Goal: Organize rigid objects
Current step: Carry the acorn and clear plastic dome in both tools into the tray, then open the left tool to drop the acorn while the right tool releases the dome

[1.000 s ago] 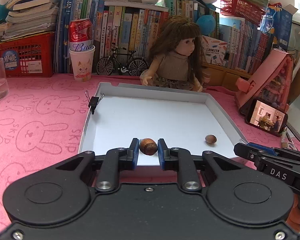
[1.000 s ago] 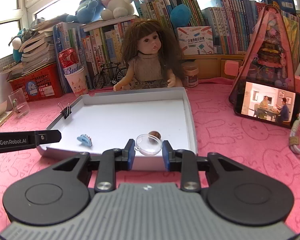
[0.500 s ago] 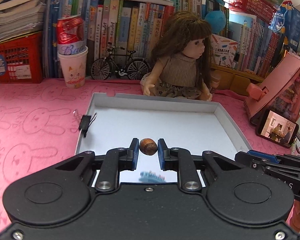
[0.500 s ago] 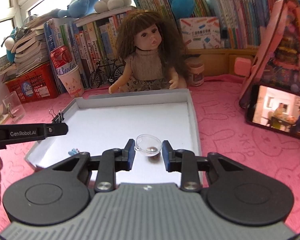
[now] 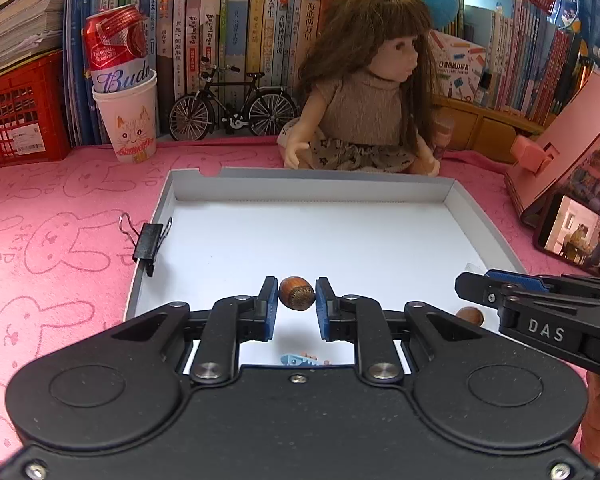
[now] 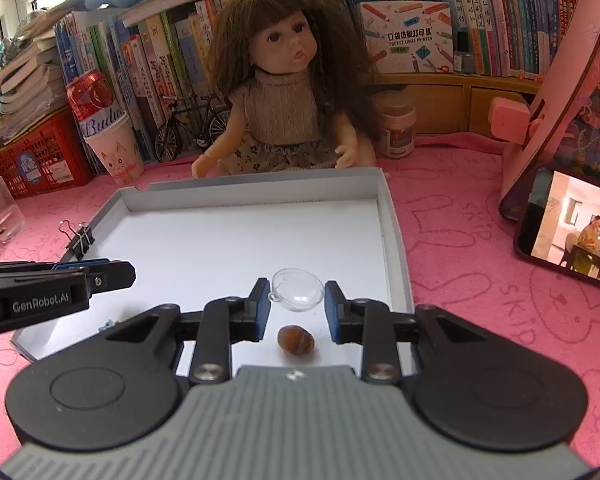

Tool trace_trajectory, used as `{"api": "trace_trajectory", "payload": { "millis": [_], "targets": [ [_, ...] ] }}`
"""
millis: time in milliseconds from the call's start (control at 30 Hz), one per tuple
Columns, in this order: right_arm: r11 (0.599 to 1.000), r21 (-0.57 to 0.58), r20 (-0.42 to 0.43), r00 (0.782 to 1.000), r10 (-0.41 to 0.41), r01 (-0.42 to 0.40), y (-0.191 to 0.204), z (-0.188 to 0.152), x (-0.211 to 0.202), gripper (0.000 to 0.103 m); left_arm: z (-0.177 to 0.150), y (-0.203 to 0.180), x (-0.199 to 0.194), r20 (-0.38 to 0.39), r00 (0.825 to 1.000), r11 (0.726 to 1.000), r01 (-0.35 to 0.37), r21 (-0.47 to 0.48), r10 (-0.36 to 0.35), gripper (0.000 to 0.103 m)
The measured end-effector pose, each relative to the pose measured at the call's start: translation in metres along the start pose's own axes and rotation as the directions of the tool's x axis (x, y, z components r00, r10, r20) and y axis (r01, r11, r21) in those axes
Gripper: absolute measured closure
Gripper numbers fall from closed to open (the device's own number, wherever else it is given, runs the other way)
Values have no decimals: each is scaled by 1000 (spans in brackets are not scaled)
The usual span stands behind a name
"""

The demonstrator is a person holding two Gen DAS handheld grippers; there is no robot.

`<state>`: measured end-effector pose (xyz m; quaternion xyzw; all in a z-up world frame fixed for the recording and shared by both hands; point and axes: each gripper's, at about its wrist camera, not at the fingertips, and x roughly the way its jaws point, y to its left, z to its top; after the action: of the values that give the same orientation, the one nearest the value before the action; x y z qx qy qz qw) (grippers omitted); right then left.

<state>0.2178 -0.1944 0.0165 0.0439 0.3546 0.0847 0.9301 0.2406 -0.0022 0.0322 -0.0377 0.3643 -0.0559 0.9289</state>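
Note:
My left gripper (image 5: 297,300) is shut on a brown hazelnut (image 5: 297,298) and hangs over the near part of the shallow white tray (image 5: 308,190). A small blue toy piece (image 5: 298,359) lies on the tray floor below it. Over the tray's right side, my right gripper (image 6: 297,296) is shut on a clear plastic half-shell (image 6: 297,290). A second hazelnut (image 6: 295,340) rests on the tray floor under the right gripper, and it shows in the left wrist view as a hazelnut (image 5: 470,315) beside the right gripper's finger.
A doll (image 5: 364,96) sits behind the tray's far wall (image 6: 256,196). A black binder clip (image 5: 148,242) grips the tray's left rim. A paper cup holding a red can (image 5: 124,116), a toy bicycle (image 5: 232,108), books, a phone (image 6: 576,232) and a pink stand ring the pink cloth.
Both grippers have moved forward over the tray with their loads. The tray and doll look closer. The loose hazelnut and blue piece now lie under the grippers.

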Motion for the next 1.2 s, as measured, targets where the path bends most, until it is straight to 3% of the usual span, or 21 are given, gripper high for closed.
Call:
{"api": "trace_trajectory", "payload": {
  "millis": [800,900,967,1000,1067,1200],
  "targets": [
    [1000,-10,-38,999,-22,21,2,-5,14,68,-15,3,12,-32,999,1000,-10,-14,10,84],
    [1000,-11,-37,999,-16,16,3,-5,14,65,-15,3,11,-35,999,1000,-14,-22,13,83],
    [1000,-5,-33,999,-15,15,2,-5,13,59,-14,3,8,-33,999,1000,-19,-24,18,77],
    [1000,-3,-29,999,-17,17,1,-5,12,49,-14,3,6,-30,999,1000,-18,-21,17,73],
    [1000,4,-21,1000,-12,12,0,-5,9,46,-14,3,0,-15,1000,1000,-15,-19,15,60],
    [1000,-3,3,1000,1,-1,-1,-5,-2,35,-15,4,-15,17,1000,1000,-3,-13,3,51]
  ]
}}
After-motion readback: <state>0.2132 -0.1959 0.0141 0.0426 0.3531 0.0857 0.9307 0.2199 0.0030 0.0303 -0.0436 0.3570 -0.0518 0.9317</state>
